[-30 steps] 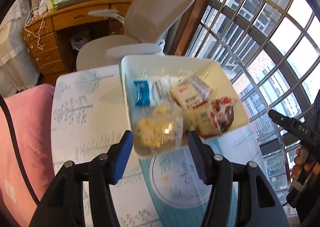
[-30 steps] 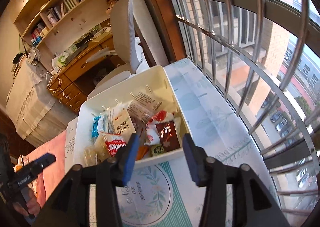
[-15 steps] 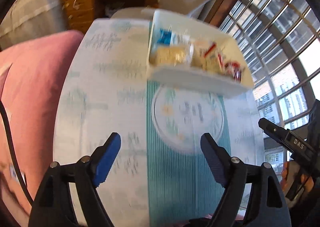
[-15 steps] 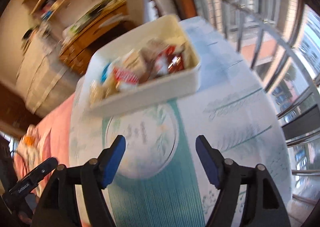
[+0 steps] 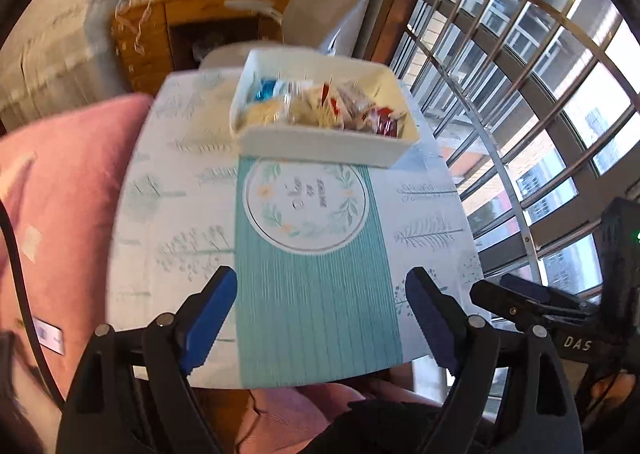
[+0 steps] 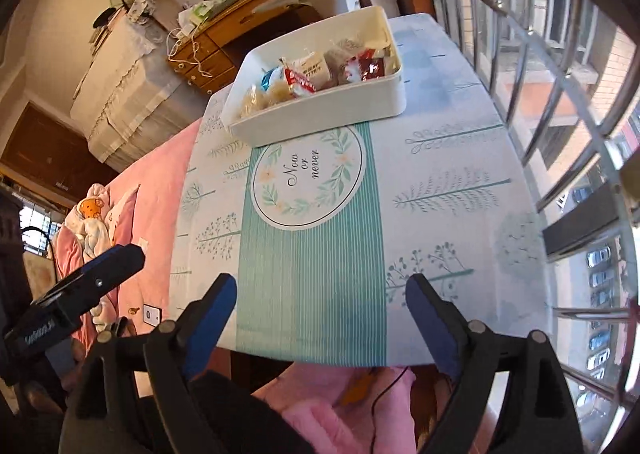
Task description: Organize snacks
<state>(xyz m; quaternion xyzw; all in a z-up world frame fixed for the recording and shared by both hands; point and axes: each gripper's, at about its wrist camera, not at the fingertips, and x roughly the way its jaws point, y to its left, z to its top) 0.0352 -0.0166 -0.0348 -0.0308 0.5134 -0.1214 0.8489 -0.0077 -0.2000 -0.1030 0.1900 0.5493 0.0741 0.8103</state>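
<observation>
A white rectangular bin [image 5: 320,141] [image 6: 320,109] stands at the far end of the small table, holding several wrapped snacks [image 5: 320,109] [image 6: 316,73] in blue, red, white and clear packets. My left gripper [image 5: 320,318] is open and empty, hovering over the table's near edge. My right gripper [image 6: 320,318] is also open and empty at the near edge. The right gripper's side shows at the right of the left wrist view [image 5: 528,306]; the left gripper's side shows at the left of the right wrist view [image 6: 80,286].
The table wears a teal and white patterned cloth [image 5: 312,294] [image 6: 312,254]. A pink bed [image 5: 60,193] [image 6: 152,181] lies to the left. A barred window [image 5: 540,93] [image 6: 560,73] runs along the right. A grey office chair [image 5: 328,9] and wooden desk [image 5: 192,25] stand beyond the table.
Both grippers have pulled back from the bin to the table's near edge and opened wider. The bin stays on the table with the snacks in it.
</observation>
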